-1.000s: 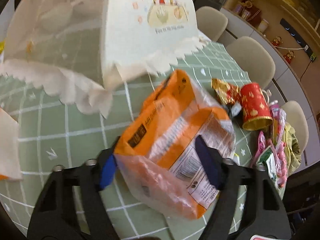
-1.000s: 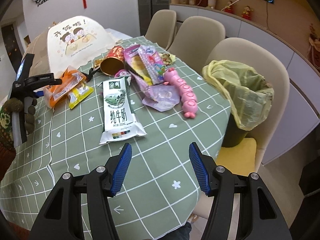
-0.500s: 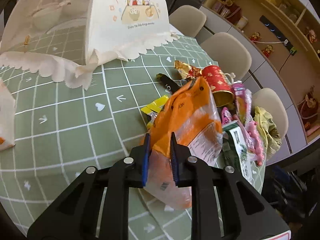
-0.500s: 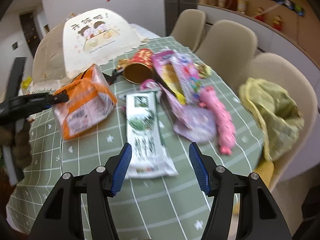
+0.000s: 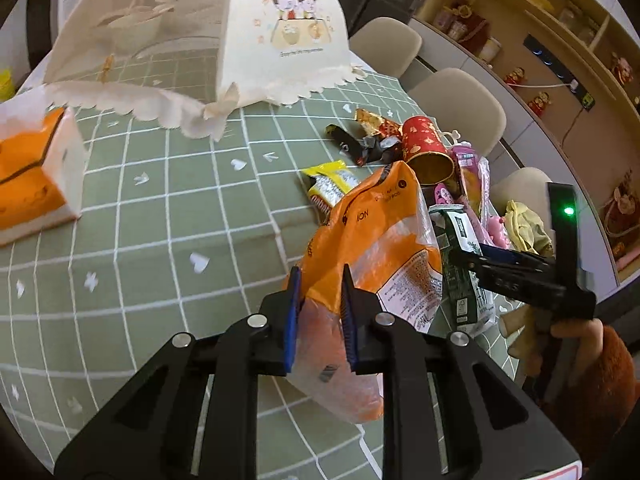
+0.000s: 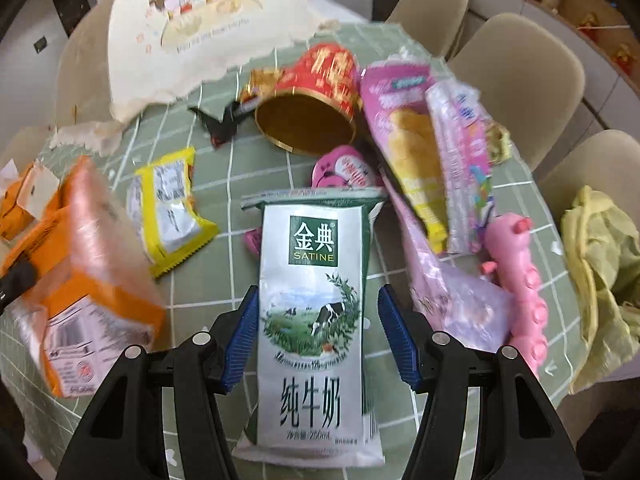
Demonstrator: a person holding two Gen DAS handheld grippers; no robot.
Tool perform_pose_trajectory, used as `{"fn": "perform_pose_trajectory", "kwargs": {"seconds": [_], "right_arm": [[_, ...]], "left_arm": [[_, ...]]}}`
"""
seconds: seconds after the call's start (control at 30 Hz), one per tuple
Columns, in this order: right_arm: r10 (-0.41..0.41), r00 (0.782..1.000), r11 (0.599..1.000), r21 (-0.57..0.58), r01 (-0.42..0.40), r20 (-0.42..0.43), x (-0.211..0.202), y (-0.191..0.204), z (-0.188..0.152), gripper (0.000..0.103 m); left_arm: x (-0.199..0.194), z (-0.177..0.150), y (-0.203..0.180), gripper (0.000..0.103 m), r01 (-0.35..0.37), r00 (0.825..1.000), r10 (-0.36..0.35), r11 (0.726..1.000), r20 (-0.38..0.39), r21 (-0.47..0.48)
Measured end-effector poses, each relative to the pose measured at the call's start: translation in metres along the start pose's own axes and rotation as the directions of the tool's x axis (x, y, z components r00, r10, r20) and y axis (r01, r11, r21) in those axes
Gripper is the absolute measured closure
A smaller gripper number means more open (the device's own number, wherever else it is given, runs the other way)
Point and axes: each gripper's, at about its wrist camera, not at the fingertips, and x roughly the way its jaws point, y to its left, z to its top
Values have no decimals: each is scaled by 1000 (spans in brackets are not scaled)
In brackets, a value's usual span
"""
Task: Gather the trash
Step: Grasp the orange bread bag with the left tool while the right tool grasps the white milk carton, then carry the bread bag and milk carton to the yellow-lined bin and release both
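The orange snack bag (image 5: 372, 240) is now clamped and carried clear of the green checked tablecloth (image 5: 160, 208) — a second ago the left gripper (image 5: 320, 312) stood wide around it; now the blue pads are pinched shut on its crumpled lower end, and it hangs tilted just left of the milk carton (image 6: 316, 304). That is judged to be one piece of trash secured, with the yellow bin bag (image 6: 600, 280) waiting well to the right of the carton, off the table edge. Meanwhile the right gripper (image 6: 316, 340) has been brought down over the carton: its jaws are spread wide, one pad either side of the flattened pack, with a gap visible on each side — nothing gripped yet. Beyond the carton, the red tub (image 6: 316, 96) and the pink wrappers (image 6: 404, 128) are left untouched.
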Motion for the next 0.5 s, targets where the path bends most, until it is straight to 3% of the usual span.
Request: {"fn": "perform_pose_trajectory", "kwargs": {"seconds": [0.07,0.2,0.4,0.5], "right_arm": [[9,1000,1000,-16,-9,14,-2,1,-4,55],[55,989,998,-3,-55,139,-39,-2,-18,57],[33,950,999,-10,-31,310,-107,-19,-47,57],[-17,915,999,40,1,403,-145,-47,-64,57]], "left_arm": [[-7,-4,-2,85,-22,1000,22,1000,9,-8],[-24,-11,-5,85,-37,999,38,999,34,-20],[-40,0,-38,85,-8,997,6,1000,75,29],[-46,16,-68,85,23,993,-31,997,115,74]]}}
